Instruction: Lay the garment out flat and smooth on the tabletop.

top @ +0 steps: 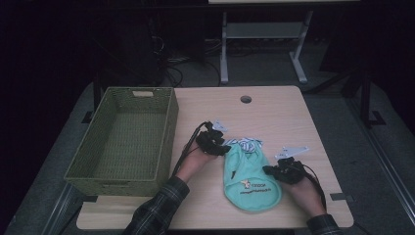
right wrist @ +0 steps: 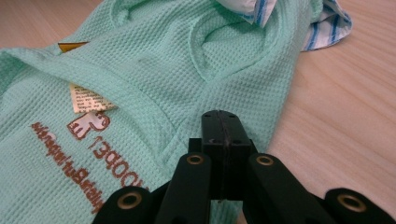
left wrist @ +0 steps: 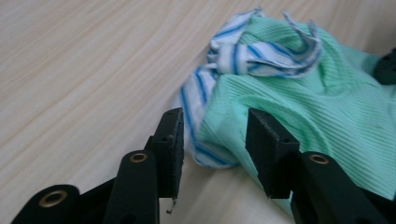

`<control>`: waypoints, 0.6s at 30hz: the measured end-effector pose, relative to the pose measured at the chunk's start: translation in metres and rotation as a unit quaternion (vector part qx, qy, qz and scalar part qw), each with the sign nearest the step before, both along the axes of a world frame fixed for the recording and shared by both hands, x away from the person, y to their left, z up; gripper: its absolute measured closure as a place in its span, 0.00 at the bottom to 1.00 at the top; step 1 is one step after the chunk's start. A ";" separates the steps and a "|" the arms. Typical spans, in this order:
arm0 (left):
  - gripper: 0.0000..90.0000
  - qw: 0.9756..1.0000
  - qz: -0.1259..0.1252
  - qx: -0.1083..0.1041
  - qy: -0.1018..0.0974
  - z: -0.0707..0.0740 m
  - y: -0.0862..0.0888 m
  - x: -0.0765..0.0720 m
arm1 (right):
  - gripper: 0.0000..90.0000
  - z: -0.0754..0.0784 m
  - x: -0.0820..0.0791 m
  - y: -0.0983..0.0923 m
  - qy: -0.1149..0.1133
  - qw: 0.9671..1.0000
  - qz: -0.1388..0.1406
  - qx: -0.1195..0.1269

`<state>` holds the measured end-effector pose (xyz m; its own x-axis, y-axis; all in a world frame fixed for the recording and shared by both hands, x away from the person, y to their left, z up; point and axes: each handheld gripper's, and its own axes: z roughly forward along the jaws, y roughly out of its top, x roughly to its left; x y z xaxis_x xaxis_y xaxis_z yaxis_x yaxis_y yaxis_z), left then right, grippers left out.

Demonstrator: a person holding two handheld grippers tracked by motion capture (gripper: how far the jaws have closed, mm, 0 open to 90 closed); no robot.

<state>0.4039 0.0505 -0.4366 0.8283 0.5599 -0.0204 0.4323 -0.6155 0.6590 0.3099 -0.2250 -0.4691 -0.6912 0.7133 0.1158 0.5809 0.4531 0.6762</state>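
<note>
**Tongs at the mint garment: left pair apart, right pair pressed together**

Our left tongs stand apart, their two black jaws framing the near edge of the mint-green garment without pressing on it. In the left gripper view the cloth lies just beyond and between the jaws, with its blue-and-white striped trim bunched at the top and running down the nearer side. In the high view we see the same tongs at the garment's upper left corner, our left hand behind them.

Our right tongs are together, jaw against jaw with no gap showing. They sit low over the garment's right edge; whether a fold of the waffle-knit fabric is pinched between them we cannot tell. In the right gripper view brown printed lettering and a small cream label appear on the cloth to the left of the jaws. From above, the right tongs rest at the garment's right side.

The garment lies flat on the pale wooden surface, toward our side of it, between our two hands. A green woven basket stands on the left part of the surface, well apart from the cloth.
</note>
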 end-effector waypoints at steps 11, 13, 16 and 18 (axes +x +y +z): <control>0.76 1.000 0.000 0.014 0.012 -0.019 -0.012 0.012 | 1.00 0.000 0.000 0.001 0.000 1.000 0.000 -0.001; 0.84 1.000 -0.002 0.020 0.010 -0.020 -0.012 0.013 | 1.00 0.000 -0.001 0.001 0.000 1.000 0.000 -0.001; 0.89 1.000 0.001 0.018 0.011 -0.020 -0.010 0.014 | 1.00 0.000 -0.001 0.001 0.000 1.000 0.000 -0.001; 0.92 1.000 0.006 0.017 0.010 -0.019 -0.009 0.015 | 1.00 0.000 -0.001 0.001 0.001 1.000 0.000 -0.001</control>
<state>0.4188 0.0418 -0.4557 0.8208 0.5710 -0.0182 0.4531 -0.6313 0.6294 0.3092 -0.2243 -0.4686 -0.6906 0.7140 0.1152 0.5823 0.4545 0.6740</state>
